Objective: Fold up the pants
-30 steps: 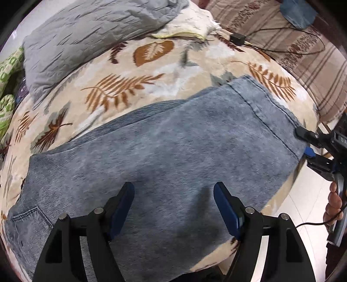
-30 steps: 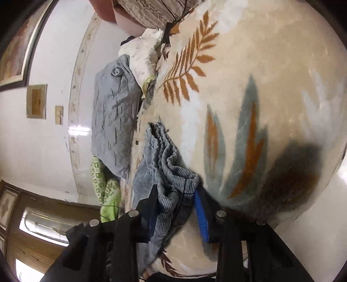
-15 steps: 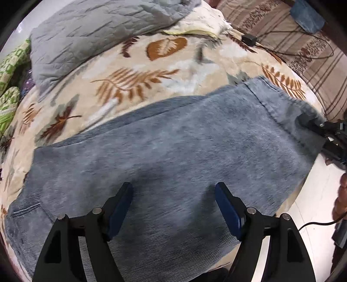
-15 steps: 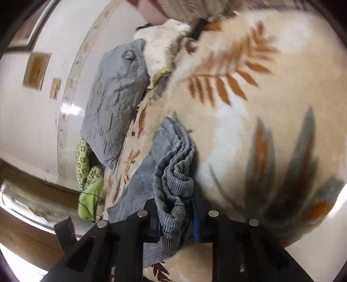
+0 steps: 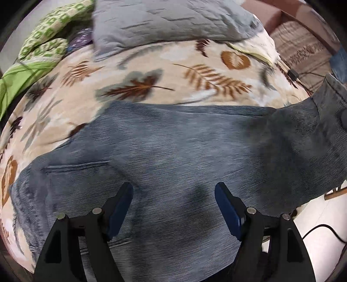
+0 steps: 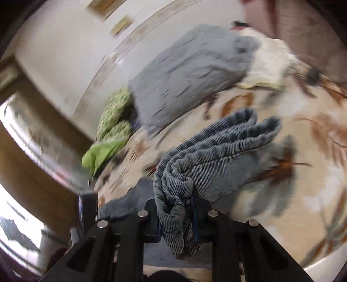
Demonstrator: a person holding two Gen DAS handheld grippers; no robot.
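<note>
Grey-blue corduroy pants (image 5: 173,156) lie spread across a leaf-print blanket (image 5: 151,71) on a bed. In the left wrist view my left gripper (image 5: 173,206) is open and empty, hovering just above the middle of the pants. The leg end at the right (image 5: 325,104) is lifted off the bed. In the right wrist view my right gripper (image 6: 175,217) is shut on the bunched hem of the pants (image 6: 177,195), holding it above the blanket (image 6: 303,151). The right gripper itself does not show clearly in the left wrist view.
A grey quilted pillow (image 5: 169,19) and green patterned bedding (image 5: 43,43) lie at the head of the bed. A black cable with a plug (image 5: 293,74) lies near the right edge. The white floor (image 5: 325,217) shows past the bed's right edge.
My right gripper has lifted the held hem up and swung it over the bed. The left gripper has shifted toward the waist end, still open above the pants.
</note>
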